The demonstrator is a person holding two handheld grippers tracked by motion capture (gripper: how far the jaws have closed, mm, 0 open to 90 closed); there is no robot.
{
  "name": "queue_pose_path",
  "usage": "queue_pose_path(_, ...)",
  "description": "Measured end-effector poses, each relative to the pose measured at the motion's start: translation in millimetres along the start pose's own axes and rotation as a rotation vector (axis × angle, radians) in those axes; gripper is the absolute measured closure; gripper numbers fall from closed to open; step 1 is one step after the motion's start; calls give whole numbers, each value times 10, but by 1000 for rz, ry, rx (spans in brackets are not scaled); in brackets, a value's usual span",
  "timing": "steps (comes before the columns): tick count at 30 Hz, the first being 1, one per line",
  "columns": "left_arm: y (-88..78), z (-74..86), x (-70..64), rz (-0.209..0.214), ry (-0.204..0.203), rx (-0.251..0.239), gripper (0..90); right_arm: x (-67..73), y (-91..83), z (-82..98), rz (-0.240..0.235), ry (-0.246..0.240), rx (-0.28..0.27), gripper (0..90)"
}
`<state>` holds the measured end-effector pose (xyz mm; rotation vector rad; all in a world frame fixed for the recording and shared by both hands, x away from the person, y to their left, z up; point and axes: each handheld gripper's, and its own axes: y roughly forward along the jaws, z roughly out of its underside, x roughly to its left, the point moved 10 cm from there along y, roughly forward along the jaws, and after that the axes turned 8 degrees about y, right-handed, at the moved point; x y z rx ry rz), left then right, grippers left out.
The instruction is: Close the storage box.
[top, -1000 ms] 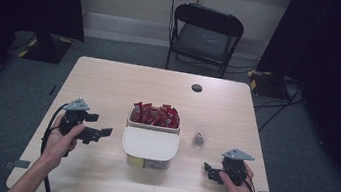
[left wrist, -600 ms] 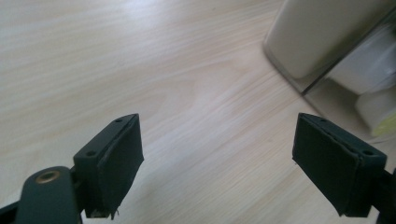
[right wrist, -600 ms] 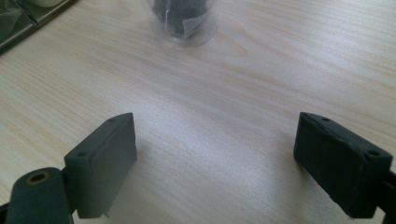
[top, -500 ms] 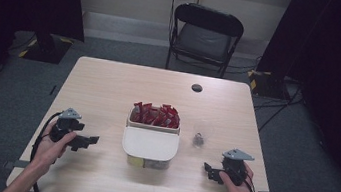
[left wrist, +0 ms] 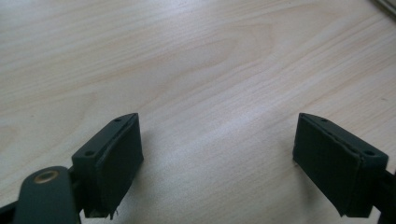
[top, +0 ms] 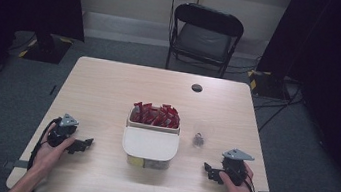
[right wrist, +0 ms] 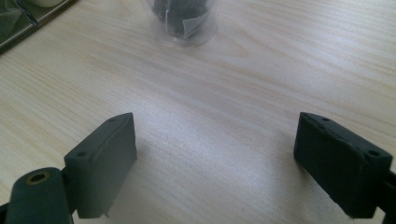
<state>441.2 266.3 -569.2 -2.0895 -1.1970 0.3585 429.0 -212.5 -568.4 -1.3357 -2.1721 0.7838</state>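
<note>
**Ana:** Down at the near edge of the table point(top: 108, 92), both hands are resting low. The left gripper point(top: 82, 144) is sitting by the person's left corner with its jaws standing wide apart and nothing but bare wood between them, and the left gripper view is confirming that.

**Ben:** And the right gripper point(top: 209, 172) is mirroring it on the other side, jaws spread just as wide, nothing held. Look at the right gripper view: the small clear jar point(right wrist: 183, 21) is sitting straight ahead of those jaws, near but not touching.

**Ana:** From above, that jar point(top: 198, 139) is standing just to the right of the white container point(top: 149, 146), whose back half is holding red packets point(top: 155, 115).

**Ben:** So where is the danger hiding?

**Ana:** I'm judging the jar as the tricky one. It's looking light and slick, so if the right jaws are coming in off-centre, one pad is going to nudge it first and tip it or send it skating.

**Ben:** And it's sitting close to the container. A wide approach could be clipping that white rim and shoving the whole thing.

**Ana:** Same on the left: a careless sweep inward could be bumping the container and spilling packets.

**Ben:** Those trailing cables could be snagging the table edge as well.
</note>
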Motion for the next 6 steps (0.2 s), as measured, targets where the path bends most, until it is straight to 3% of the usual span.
queue_pose_path(6, -3, 14, 9, -3, 12, -9, 124, -13, 6, -1, 9, 4, 1, 107)
